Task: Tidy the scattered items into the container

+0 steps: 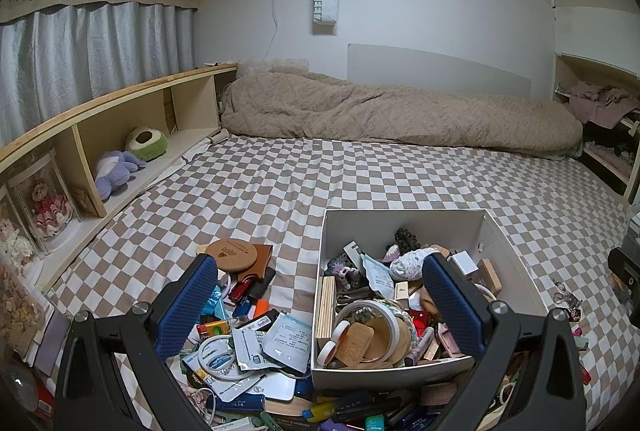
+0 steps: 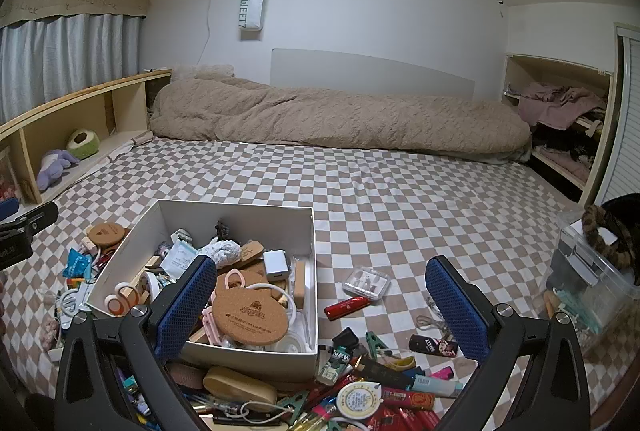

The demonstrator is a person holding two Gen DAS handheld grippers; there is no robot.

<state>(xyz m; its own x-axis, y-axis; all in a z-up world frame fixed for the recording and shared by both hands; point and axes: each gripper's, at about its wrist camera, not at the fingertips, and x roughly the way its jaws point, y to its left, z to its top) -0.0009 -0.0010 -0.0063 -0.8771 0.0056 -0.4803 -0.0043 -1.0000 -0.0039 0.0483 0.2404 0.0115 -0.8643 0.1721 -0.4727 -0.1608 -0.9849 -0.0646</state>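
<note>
Left gripper (image 1: pixel 320 301) – fingers spread, empty | right gripper (image 2: pixel 320 305) – same | white box (image 2: pixel 200 209) nearly full | risk: added clutter (image 2: pixel 368 391) spills over.

Rolled beige duvet (image 1: pixel 384 111), purple plush (image 1: pixel 116 167) on wooden shelf (image 1: pixel 120 99)

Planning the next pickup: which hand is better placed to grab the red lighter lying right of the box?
Right. The red lighter lies between the open right gripper's fingers, just ahead; the left gripper faces the box instead.
</note>
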